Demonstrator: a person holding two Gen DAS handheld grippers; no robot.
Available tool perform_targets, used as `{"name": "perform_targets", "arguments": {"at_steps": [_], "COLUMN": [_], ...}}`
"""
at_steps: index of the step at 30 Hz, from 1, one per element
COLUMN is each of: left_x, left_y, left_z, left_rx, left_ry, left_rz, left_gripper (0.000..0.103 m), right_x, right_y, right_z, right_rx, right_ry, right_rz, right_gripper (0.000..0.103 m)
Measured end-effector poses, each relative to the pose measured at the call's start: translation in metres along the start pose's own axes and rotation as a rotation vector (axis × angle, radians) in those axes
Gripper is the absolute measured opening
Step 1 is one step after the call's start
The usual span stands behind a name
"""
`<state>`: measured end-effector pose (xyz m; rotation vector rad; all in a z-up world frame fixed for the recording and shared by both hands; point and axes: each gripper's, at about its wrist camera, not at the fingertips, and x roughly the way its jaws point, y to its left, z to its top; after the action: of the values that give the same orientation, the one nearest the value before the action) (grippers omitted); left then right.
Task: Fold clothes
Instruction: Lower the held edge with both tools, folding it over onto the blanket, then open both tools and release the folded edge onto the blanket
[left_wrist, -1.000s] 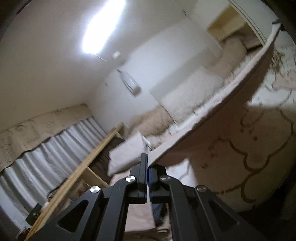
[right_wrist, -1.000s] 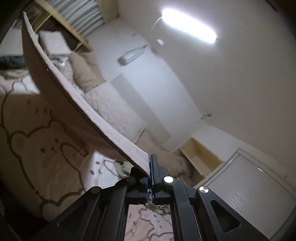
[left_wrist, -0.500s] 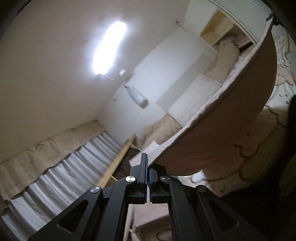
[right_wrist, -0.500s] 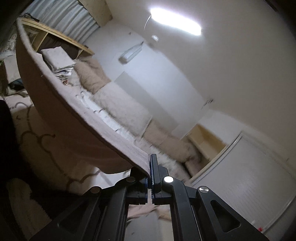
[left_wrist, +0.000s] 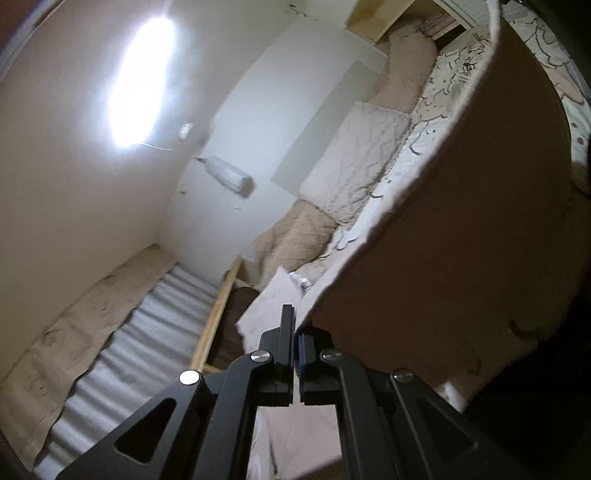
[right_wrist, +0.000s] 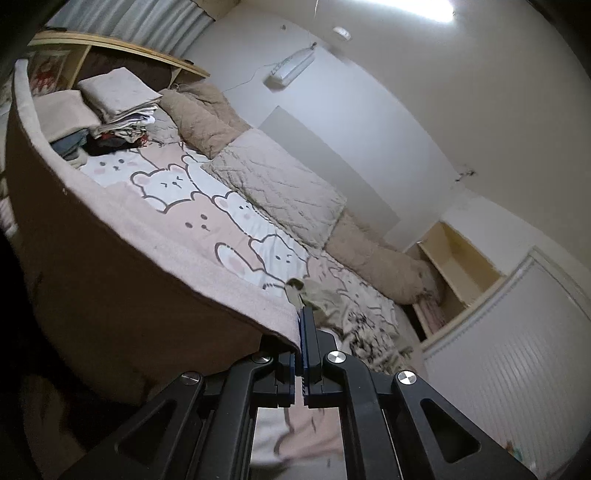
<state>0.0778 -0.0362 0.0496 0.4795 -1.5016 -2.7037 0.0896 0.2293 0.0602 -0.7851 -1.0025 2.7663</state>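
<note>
Both clamped on the cloth (right_wrist: 122, 280): left gripper (left_wrist: 295, 332) and right gripper (right_wrist: 301, 332) each pinch 1 top corner, cloth hanging above bed (right_wrist: 229, 229). Keep edge taut, corners level, lower evenly.

The bed (right_wrist: 207, 229), bear-print sheet, carries folded clothes (right_wrist: 110, 107), pillows (right_wrist: 280, 188) and crumpled garment (right_wrist: 325, 295).

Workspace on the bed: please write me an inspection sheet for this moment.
Surface: bed sheet with bear print.
Job's things: brown cloth stretched between both grippers, above the bed.
Clutter: folded stack; crumpled garment; pillows.
Grippers: left gripper and right gripper each shut on a cloth corner.
Cables: thin wire at the wall unit.
Surroundings: curtain, wooden shelf.
</note>
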Motion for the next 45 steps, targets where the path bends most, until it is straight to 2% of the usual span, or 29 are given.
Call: {"name": "perform_targets", "arguments": {"at_steps": [2,5,9,12,14,17,23,29,33,36,37,39,41,43,44,45], "left_x": [0.044,0.117,0.205,0.272,0.303,0.337,0.389,0.427,0.448,0.463,0.467,0.477,0.485,0.493,0.496,0.496], "left_y": [-0.001,-0.013,-0.050,-0.087,-0.117,-0.144,-0.146,-0.144,-0.150,-0.156,-0.158,-0.159,-0.151,-0.140,-0.134,-0.130], "left_z": [0.008,0.011,0.010,0.004,-0.003,-0.007,-0.004,0.007,0.011,0.008,0.006,0.001,-0.005,-0.012,-0.016,-0.019], "left_rx": [0.009,-0.015,-0.017,-0.047,-0.071,-0.084,-0.163,-0.178,-0.182,-0.193,-0.190,-0.182,-0.219,-0.289,-0.318,-0.338], "left_ry": [0.024,0.098,0.208,0.341,0.418,0.483,0.543,0.597,0.622,0.671,0.690,0.723,0.739,0.764,0.774,0.778], "left_rz": [-0.061,-0.193,-0.315,-0.439,-0.498,-0.553,-0.638,-0.668,-0.662,-0.683,-0.677,-0.625,-0.592,-0.574,-0.556,-0.535], "left_gripper": [0.003,0.003,0.003,0.003,0.003,0.003,0.003,0.003,0.006,0.010,0.016,0.056,0.061,0.061,0.061,0.061], "right_x": [0.044,0.121,0.227,0.305,0.338,0.390,0.439,0.474,0.498,0.512,0.517,0.522,0.524,0.527,0.528,0.529], "right_y": [-0.008,-0.013,0.011,0.043,0.061,0.089,0.099,0.099,0.105,0.107,0.108,0.109,0.105,0.093,0.087,0.081], "right_z": [0.018,0.040,0.047,0.042,0.035,0.022,0.020,0.038,0.037,0.034,0.031,0.028,0.028,0.027,0.027,0.027], "right_rx": [0.008,0.028,0.017,0.021,0.023,0.047,0.081,0.097,0.108,0.149,0.162,0.184,0.227,0.315,0.354,0.393], "right_ry": [0.039,0.131,0.287,0.395,0.453,0.548,0.624,0.680,0.735,0.773,0.790,0.796,0.804,0.807,0.799,0.790], "right_rz": [0.060,0.181,0.299,0.354,0.377,0.405,0.415,0.401,0.398,0.421,0.436,0.444,0.439,0.419,0.400,0.381], "right_gripper": [0.002,0.002,0.002,0.002,0.002,0.002,0.002,0.002,0.002,0.002,0.002,0.002,0.003,0.008,0.021,0.046]}}
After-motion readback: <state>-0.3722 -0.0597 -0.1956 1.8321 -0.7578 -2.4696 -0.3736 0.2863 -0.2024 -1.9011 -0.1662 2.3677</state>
